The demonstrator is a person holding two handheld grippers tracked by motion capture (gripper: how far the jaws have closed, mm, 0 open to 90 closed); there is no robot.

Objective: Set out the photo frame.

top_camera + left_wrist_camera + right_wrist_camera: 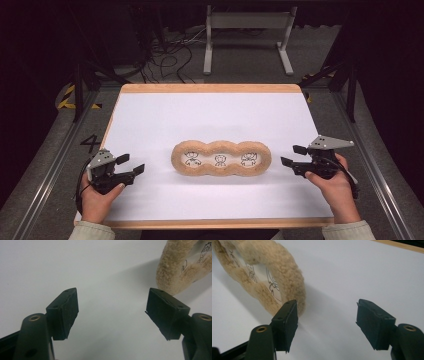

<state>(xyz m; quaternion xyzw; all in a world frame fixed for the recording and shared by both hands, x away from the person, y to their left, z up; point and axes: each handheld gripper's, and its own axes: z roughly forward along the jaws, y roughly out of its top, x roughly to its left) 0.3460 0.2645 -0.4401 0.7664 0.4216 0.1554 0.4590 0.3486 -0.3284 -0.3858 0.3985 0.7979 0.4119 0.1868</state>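
Both grippers rest low over the white surface (pixel 150 120) with nothing between their jaws: the left gripper (pixel 131 165), held in the person's left hand (pixel 97 197), stands wide apart, and the right gripper (pixel 293 156) in the right hand (pixel 335 187) is also apart. Between them, mid-surface and clear of both, lies the fuzzy tan three-ring frame (pixel 221 159) with small cartoon drawings inside each ring

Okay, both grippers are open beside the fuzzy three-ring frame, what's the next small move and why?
Probably slide the right gripper in toward the frame's near end: its fingers are open with nothing between them, and both it and the left gripper are still apart from the frame.
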